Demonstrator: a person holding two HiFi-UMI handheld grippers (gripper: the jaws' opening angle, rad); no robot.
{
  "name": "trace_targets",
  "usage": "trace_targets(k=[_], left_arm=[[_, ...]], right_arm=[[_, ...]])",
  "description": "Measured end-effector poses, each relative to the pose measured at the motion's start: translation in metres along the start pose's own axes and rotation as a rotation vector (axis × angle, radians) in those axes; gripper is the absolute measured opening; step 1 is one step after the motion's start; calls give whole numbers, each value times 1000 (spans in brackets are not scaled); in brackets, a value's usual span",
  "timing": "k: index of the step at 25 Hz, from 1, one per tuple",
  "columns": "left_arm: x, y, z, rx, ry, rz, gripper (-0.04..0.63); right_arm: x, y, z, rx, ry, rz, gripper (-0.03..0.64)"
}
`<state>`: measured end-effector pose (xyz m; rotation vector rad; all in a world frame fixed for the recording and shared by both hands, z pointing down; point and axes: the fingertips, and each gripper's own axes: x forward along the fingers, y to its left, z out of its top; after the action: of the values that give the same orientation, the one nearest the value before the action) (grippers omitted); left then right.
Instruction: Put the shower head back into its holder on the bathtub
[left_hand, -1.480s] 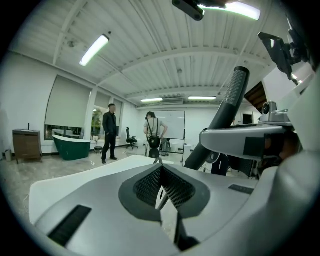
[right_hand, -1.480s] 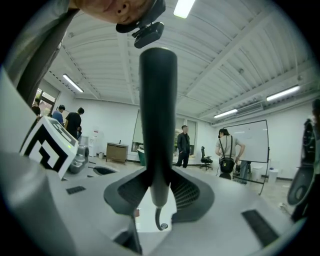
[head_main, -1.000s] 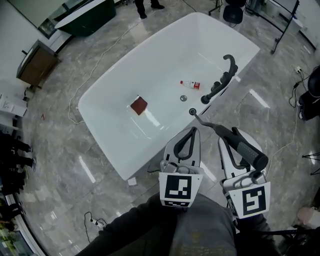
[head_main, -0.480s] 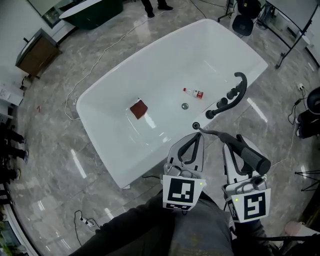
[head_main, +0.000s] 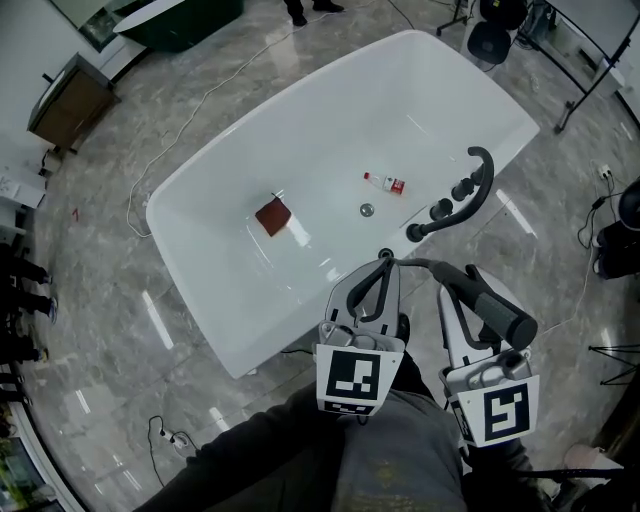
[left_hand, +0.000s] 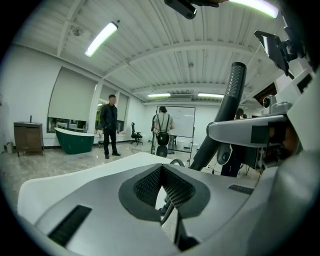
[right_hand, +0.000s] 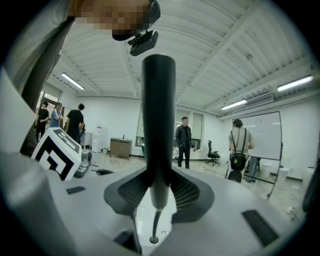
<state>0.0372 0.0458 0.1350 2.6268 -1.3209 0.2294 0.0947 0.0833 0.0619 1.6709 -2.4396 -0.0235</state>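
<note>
Black shower head (head_main: 495, 310) is clamped in the right gripper's (head_main: 450, 285) jaws, slanting away from the holder (head_main: 385, 254); the left gripper (head_main: 383, 272), clenched empty, sits nearer the holder.

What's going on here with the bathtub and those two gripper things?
A person stands beside the white bathtub with a gripper in each hand. The right gripper is clamped on the black shower head, whose hose runs to the tub's near rim. The left gripper has its jaws together, with nothing clearly held. The shower head is not yet in its holder.
</note>
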Motion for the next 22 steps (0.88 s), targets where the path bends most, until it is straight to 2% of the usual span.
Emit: trace_targets(k=[4, 11, 18, 22], left_arm=[[14, 0, 11, -8, -9, 39, 3], [37, 0, 4, -36, 16, 130, 3], [42, 12, -11, -38, 45, 278, 3], [42, 13, -12, -54, 44, 330, 3]], right_arm=[[10, -18, -2, -5, 10, 37, 141], [23, -46, -17, 20, 14, 118, 141], [30, -58, -26, 27, 9, 232, 141], [37, -64, -25, 26, 3, 275, 141]])
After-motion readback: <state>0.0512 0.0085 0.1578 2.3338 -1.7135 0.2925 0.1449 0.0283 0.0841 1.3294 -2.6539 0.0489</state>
